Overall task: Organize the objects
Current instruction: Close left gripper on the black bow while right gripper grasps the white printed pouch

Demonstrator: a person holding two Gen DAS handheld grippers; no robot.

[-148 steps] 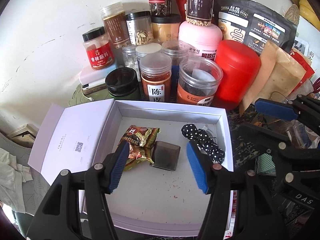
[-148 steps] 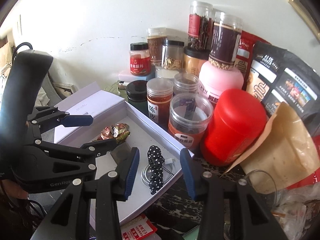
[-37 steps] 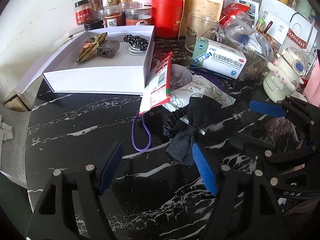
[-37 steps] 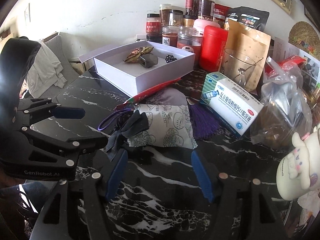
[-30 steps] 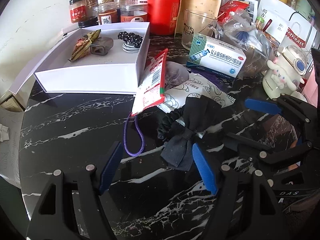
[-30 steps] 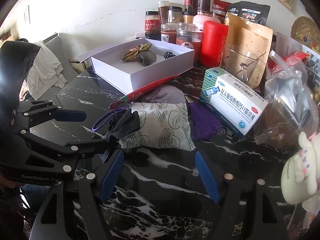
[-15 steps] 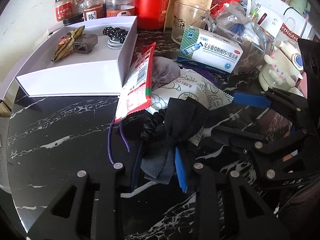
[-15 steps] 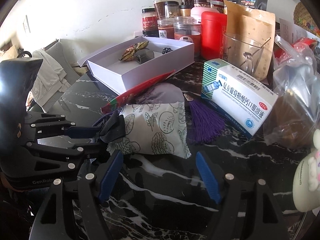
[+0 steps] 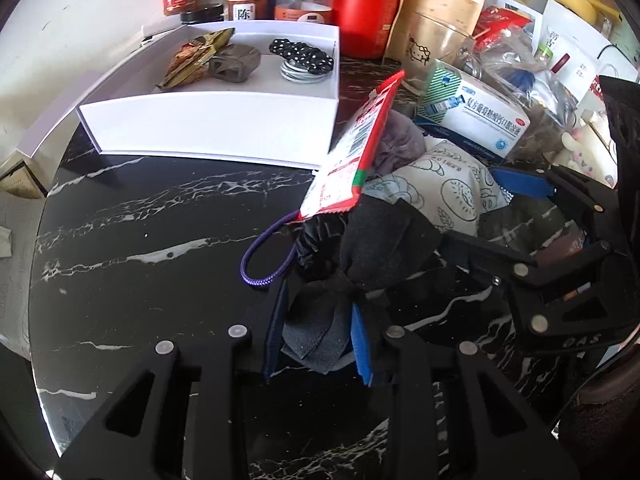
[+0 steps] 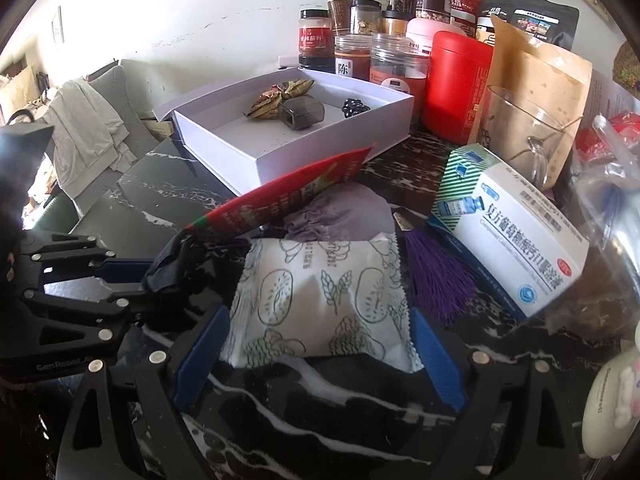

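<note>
Three items already lie in the white box (image 9: 216,128) at the back of the black marble table (image 9: 140,240): a snack wrapper (image 9: 192,60), a small grey case (image 9: 234,63) and a polka-dot hair tie (image 9: 302,54) resting on a clear ring. We judge the sorting roughly half done.

Our left gripper (image 9: 316,340) has its blue pads pressed in close on the tail of a black bow hair tie (image 9: 360,256), which sits on the table just in front of the box and touches the lower edge of a red sachet (image 9: 352,152) leaning against the box wall. A purple cord loop (image 9: 264,260) pokes out from under that sachet.

Our right gripper (image 10: 316,344) stands wide open and holds nothing; its fingers straddle a white leaf-print pouch (image 10: 320,304), with no contact that we can see. Behind the pouch lie a grey-purple fabric bundle (image 10: 340,212), a purple tassel (image 10: 436,280) and a medicine carton (image 10: 516,236).

Left to do, by our reckoning: lift the bow into the box, then deal with the pouch, sachet, cord and tassel. The jars (image 10: 352,60) and red canister (image 10: 456,84) along the wall look already ranged.
</note>
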